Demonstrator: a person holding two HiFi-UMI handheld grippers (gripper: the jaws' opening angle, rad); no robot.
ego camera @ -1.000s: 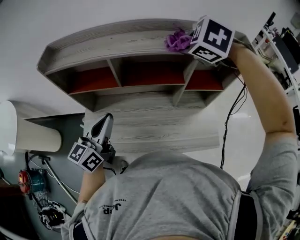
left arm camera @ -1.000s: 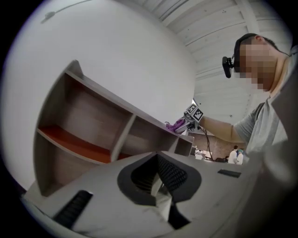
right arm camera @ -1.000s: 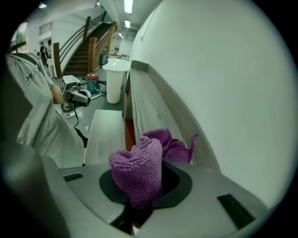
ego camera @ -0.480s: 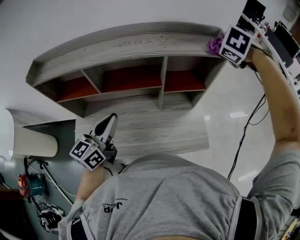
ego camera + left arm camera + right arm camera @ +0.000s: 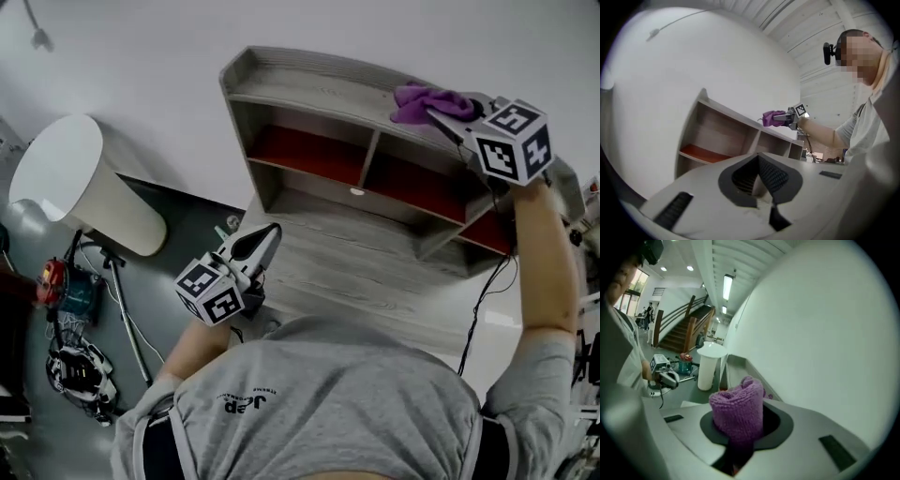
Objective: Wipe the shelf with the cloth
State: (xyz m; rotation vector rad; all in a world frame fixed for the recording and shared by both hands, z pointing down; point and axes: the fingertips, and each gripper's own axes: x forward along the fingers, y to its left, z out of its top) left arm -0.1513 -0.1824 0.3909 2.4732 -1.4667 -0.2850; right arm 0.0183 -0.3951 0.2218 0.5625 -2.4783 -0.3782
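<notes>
Right tool (image 5: 439,114) is clenched on the purple cloth (image 5: 420,98), with the person's arm stretched up to the top of the shelf (image 5: 319,86). In the right gripper view the cloth (image 5: 737,409) bulges as a folded wad out of the closed jaws of that tool (image 5: 739,432).

White wall (image 5: 141,56) rises behind everything. Against it stands the shelf, a grey wood-grain unit with a rimmed top board and open compartments with red floors below. Under the compartments a worktop (image 5: 375,277) of the same wood runs toward the person. Off to the left, a white cylinder (image 5: 70,183) stands on the grey floor.

Left tool (image 5: 264,239) is held low over the near edge of the worktop, well apart from the shelf top, its jaws together on nothing. The cloth sits over the right part of the top board, near the wall. Whether it presses on the wood cannot be told.
</notes>
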